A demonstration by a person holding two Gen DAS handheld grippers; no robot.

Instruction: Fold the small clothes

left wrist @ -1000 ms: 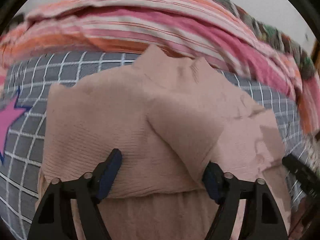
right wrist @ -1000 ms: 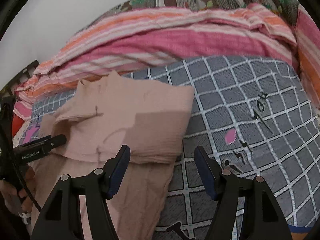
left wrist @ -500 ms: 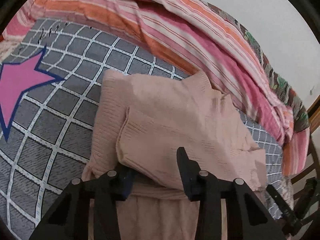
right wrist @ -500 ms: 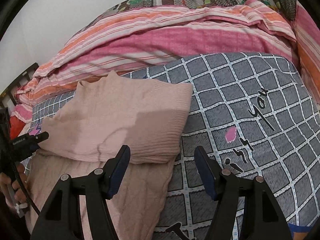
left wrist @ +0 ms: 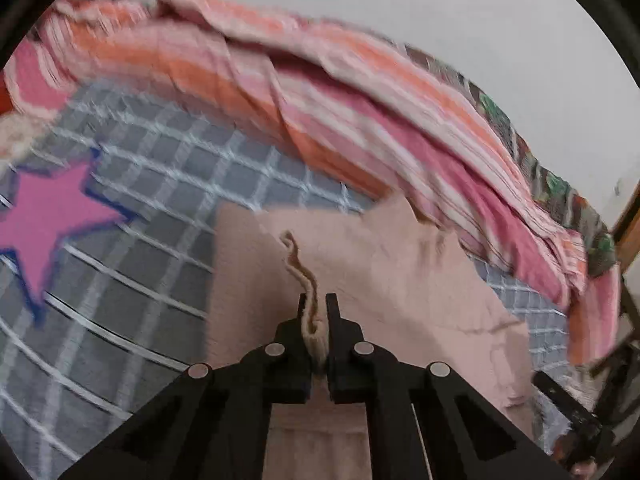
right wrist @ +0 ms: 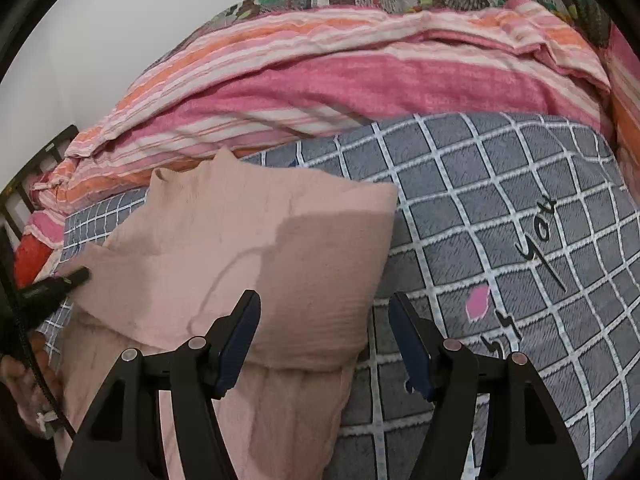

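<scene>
A pale pink knit garment [right wrist: 256, 248] lies partly folded on a grey checked bedspread [right wrist: 500, 184]. In the left wrist view my left gripper [left wrist: 317, 304] is shut on a raised edge of the pink garment [left wrist: 400, 280], with cloth pinched between its fingers. My right gripper [right wrist: 324, 316] is open and empty, hovering over the garment's near right corner. The left gripper also shows at the left edge of the right wrist view [right wrist: 60, 284], at the garment's left side.
A pink, orange and white striped blanket [right wrist: 360, 76] is bunched along the far side of the bed. A pink star print [left wrist: 44, 216] marks the bedspread left of the garment. A white wall stands behind the bed.
My left gripper has shut on the garment's left edge and the view has swung. The right gripper has stayed open in about the same place.
</scene>
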